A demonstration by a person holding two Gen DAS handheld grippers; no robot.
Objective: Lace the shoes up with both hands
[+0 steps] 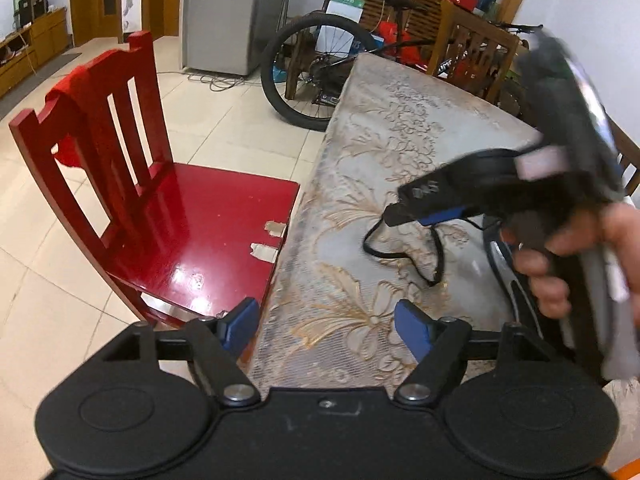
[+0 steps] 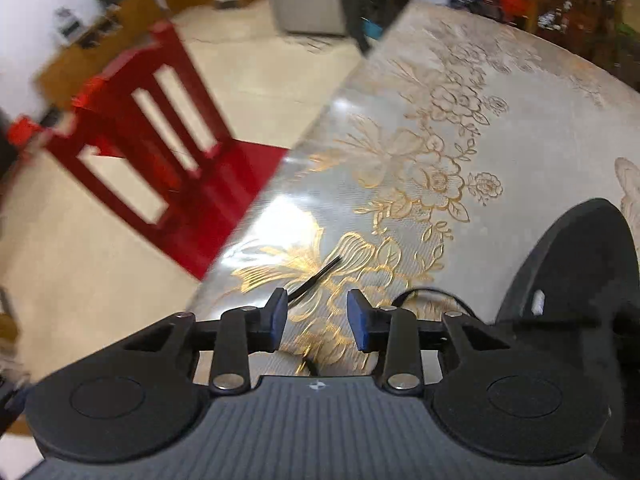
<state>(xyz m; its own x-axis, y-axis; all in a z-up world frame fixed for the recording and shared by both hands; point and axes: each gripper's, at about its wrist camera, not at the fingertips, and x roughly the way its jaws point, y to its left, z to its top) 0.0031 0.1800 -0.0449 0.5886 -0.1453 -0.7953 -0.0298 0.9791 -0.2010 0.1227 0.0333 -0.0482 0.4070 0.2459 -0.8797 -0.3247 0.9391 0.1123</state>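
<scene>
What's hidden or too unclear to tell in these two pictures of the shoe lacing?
- Shoe: left wrist view, mostly hidden behind the right hand-held gripper and the hand.
- Black lace: right wrist view, one end disappears behind that gripper's finger; touching or not, unclear.
- Red chair: right wrist view, motion-blurred.
- Left hand-held gripper: open, nothing between its fingers.

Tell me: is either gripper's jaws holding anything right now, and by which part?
Nothing is held. The left gripper stands open over the tablecloth. The right gripper is open too; the black lace lies loose beyond its tips.
</scene>
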